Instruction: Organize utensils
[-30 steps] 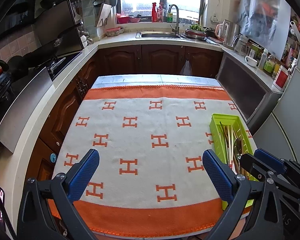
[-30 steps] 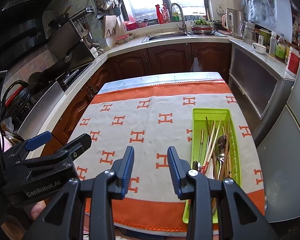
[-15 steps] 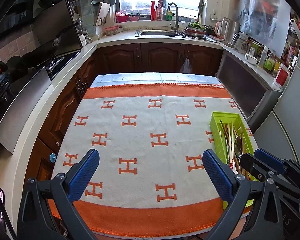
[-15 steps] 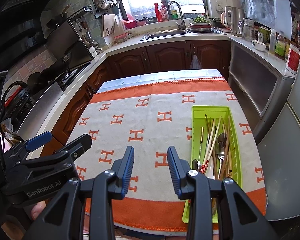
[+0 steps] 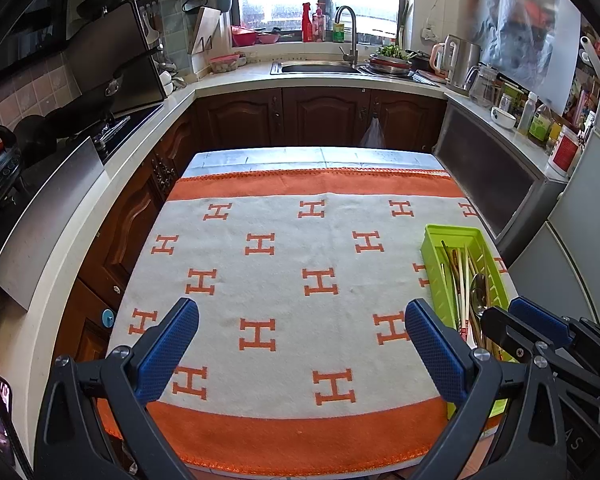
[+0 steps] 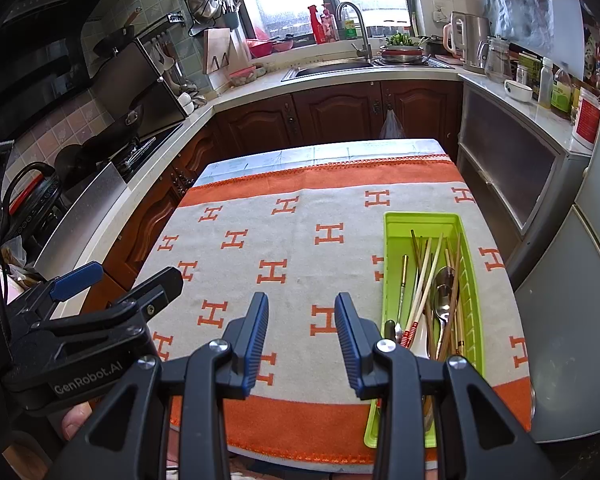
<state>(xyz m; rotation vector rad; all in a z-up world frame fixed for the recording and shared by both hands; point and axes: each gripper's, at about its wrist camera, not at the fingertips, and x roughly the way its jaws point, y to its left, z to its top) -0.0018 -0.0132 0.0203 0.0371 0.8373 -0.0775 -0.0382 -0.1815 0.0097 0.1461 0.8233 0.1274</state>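
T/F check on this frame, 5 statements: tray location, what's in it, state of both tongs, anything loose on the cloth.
1. The green tray sits on the right side of the orange-and-white cloth. True.
2. The tray is empty. False: it holds chopsticks and metal spoons.
3. The left tongs are clamped on a spoon. False: they stand wide open above the cloth with nothing between them.
4. The right tongs hold nothing. True: there is a clear gap between the pads, with only cloth behind it.
5. Loose forks lie on the middle of the cloth. False: no utensil shows on the cloth outside the tray.
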